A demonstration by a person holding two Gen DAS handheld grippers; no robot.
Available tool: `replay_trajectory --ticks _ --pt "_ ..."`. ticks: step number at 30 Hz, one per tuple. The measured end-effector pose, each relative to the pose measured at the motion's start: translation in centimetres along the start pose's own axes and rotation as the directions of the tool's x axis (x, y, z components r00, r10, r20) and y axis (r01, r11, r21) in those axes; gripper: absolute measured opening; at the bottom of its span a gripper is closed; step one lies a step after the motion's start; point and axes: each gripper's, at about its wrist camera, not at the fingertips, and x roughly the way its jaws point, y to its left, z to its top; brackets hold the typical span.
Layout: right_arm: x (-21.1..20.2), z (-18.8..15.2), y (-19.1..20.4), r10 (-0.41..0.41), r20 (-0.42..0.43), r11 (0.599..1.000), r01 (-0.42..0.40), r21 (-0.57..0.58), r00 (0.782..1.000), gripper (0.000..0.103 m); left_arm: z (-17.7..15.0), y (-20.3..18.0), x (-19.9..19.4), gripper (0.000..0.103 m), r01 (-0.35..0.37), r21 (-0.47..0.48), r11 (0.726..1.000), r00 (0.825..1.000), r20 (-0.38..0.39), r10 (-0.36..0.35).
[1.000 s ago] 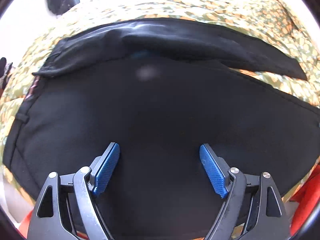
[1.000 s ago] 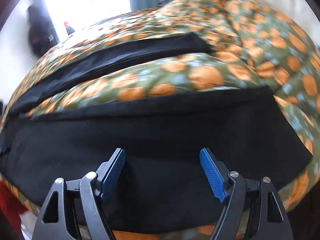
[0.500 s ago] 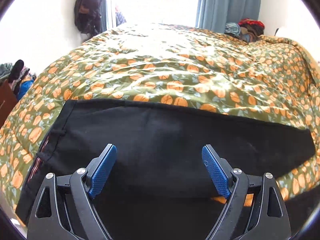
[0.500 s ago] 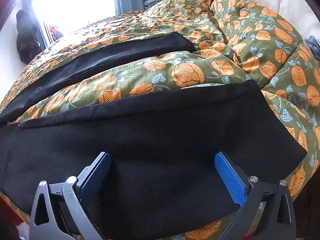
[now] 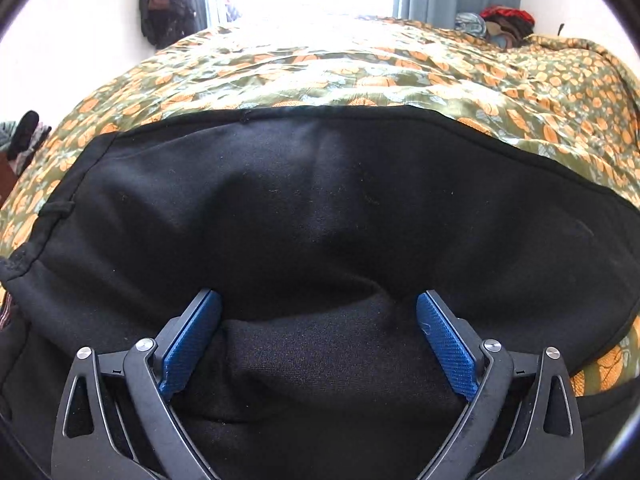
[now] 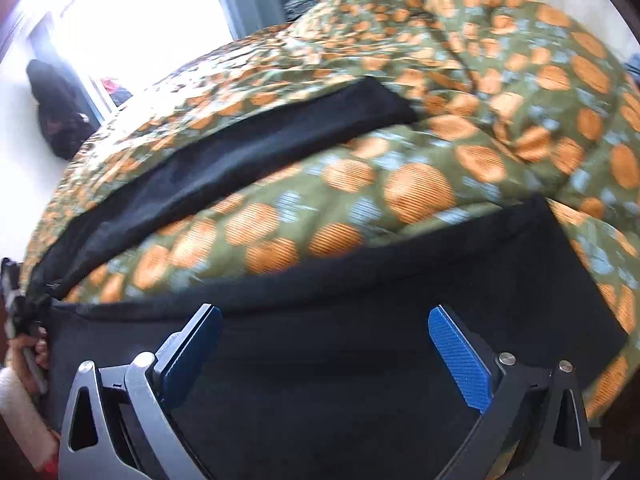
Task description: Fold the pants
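Observation:
Black pants [image 5: 320, 200] lie across a flowered bedspread [image 5: 360, 68], the waistband with a belt loop [image 5: 56, 214] at the left. My left gripper [image 5: 318, 296] is low over them, its jaws opening; a raised fold of black cloth sits between the blue pads [image 5: 192, 340] without being pinched. In the right wrist view the near leg [image 6: 360, 320] lies under my right gripper [image 6: 325, 312], which is open and holds nothing. The far leg [image 6: 240, 152] stretches apart from it across the bedspread [image 6: 400, 188].
A hand [image 6: 28, 352] with a white sleeve [image 6: 20, 412] shows at the left edge of the right wrist view. Dark clothes [image 5: 168, 0] hang by the window, and a clothes pile [image 5: 500, 24] sits at the bed's far right. The bed edge runs just below the pants.
The left gripper has come closer to the pants, and a fold of cloth now bulges between its wider jaws. The right gripper's jaws spread wide and its view shifted, now blurred.

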Motion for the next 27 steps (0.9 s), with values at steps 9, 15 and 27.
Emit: replay_trajectory --ticks 9,15,27 --pt "15.0 5.2 21.4 0.406 -0.266 0.857 -0.466 -0.221 0.874 0.102 0.0 0.1 0.7 0.099 0.002 -0.002 1.0 1.0 0.012 -0.002" --pt "17.2 6.6 13.8 0.194 -0.242 0.853 -0.285 -0.437 0.951 0.101 0.0 0.0 0.8 0.1 0.0 -0.003 1.0 1.0 0.023 0.0" --pt "5.3 16.5 -18.8 -0.185 0.012 0.973 0.182 0.14 0.983 0.099 0.1 -0.2 1.0 0.101 -0.014 0.003 1.0 1.0 0.025 0.014"
